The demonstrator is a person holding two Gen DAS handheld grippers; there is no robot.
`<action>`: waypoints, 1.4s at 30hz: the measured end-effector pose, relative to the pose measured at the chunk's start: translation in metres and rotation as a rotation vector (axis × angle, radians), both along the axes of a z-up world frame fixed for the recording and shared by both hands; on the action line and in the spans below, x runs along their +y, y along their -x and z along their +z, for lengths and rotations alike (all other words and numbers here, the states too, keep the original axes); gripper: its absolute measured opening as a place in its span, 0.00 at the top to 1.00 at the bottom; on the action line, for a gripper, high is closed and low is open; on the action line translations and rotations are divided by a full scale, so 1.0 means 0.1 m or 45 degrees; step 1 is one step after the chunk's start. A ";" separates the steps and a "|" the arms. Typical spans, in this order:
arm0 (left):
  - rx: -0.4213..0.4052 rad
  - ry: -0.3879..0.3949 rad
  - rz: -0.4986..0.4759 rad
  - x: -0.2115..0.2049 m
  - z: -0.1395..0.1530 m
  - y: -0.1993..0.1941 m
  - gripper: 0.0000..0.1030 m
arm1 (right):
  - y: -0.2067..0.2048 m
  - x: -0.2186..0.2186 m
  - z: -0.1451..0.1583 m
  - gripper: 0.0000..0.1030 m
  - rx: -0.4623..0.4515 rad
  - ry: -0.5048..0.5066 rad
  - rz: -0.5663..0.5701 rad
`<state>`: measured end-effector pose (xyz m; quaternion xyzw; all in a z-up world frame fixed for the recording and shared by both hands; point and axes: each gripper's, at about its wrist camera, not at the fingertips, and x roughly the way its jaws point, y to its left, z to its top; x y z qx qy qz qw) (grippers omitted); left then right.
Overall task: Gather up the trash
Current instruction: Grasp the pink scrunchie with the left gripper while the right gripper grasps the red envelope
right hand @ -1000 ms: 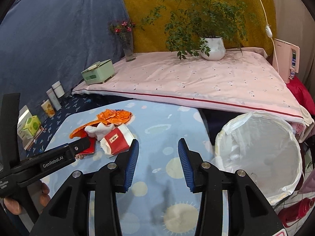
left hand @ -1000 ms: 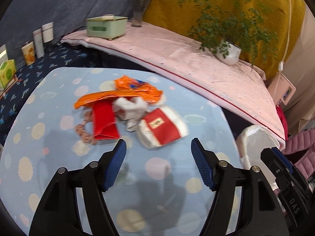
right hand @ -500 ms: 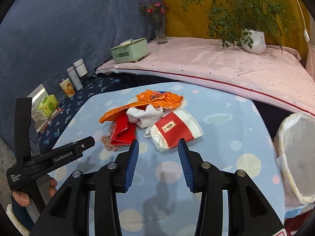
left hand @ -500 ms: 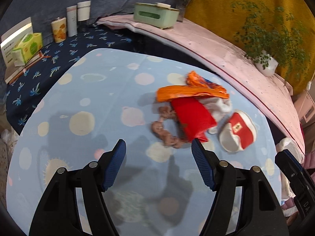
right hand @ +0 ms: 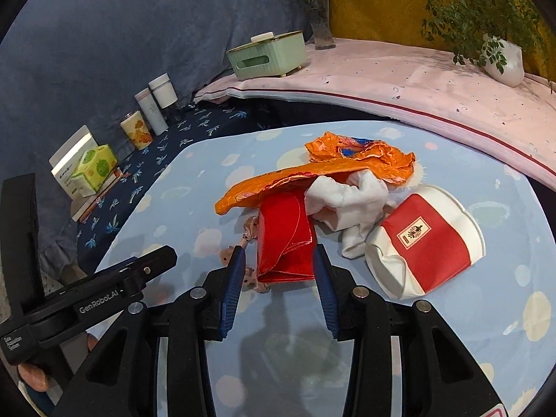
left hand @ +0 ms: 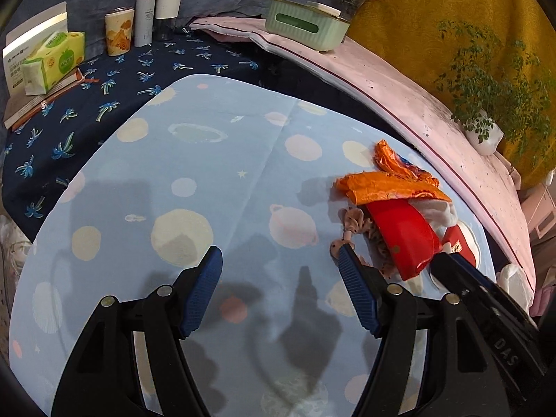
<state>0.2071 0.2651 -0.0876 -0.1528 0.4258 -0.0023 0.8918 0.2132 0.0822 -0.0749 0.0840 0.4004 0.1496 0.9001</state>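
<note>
A pile of trash lies on the blue spotted tablecloth (right hand: pixel 451 347): a folded red packet (right hand: pixel 285 239), an orange wrapper (right hand: pixel 295 177), a crumpled white tissue (right hand: pixel 351 201), a crushed red-and-white paper cup (right hand: pixel 427 243) and peanut shells (right hand: pixel 243 239). My right gripper (right hand: pixel 278 274) straddles the red packet's near end. Its jaws are closing and the blue pads flank the packet without clearly pressing on it. My left gripper (left hand: pixel 279 292) hangs open over bare cloth, left of the red packet (left hand: pixel 403 236) and shells (left hand: pixel 351 222).
A pale green tissue box (right hand: pixel 267 55), a flower vase (right hand: pixel 321 24) and a potted plant (right hand: pixel 504 59) stand on the pink-covered ledge behind. Tins and bottles (right hand: pixel 153 107) and a green tissue pack (right hand: pixel 93 170) sit at the left. A white bin bag (left hand: pixel 514 278) shows past the table's right edge.
Both grippers came lower and closer to the pile. The right one now has the red packet between its fingers, slightly narrower. The left view swung left, so the pile sits at its right.
</note>
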 end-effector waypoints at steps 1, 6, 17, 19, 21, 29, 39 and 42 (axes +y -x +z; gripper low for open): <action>-0.002 0.002 -0.007 0.00 0.00 -0.02 0.37 | -0.03 0.01 -0.02 0.64 0.008 -0.007 0.002; -0.003 0.006 -0.045 -0.08 -0.04 -0.09 0.37 | -0.14 0.06 -0.11 0.85 0.034 -0.044 0.032; 0.030 -0.003 -0.126 -0.44 -0.19 -0.23 0.37 | 0.16 -0.21 0.13 0.99 -0.069 -0.124 0.007; 0.041 -0.018 -0.141 -0.54 -0.23 -0.27 0.38 | 0.22 -0.30 0.17 0.99 -0.083 -0.138 -0.015; 0.055 -0.019 -0.154 -0.60 -0.27 -0.30 0.47 | 0.26 -0.38 0.21 0.99 -0.094 -0.147 -0.035; 0.083 -0.024 -0.187 -0.76 -0.31 -0.29 0.89 | 0.39 -0.64 0.34 0.99 -0.125 -0.172 -0.086; -0.021 0.007 -0.259 -1.06 0.15 0.01 0.90 | 0.58 -0.97 0.55 0.99 -0.190 -0.194 -0.158; -0.063 0.008 -0.294 -1.23 0.33 0.09 0.90 | 0.66 -1.10 0.64 0.99 -0.221 -0.204 -0.180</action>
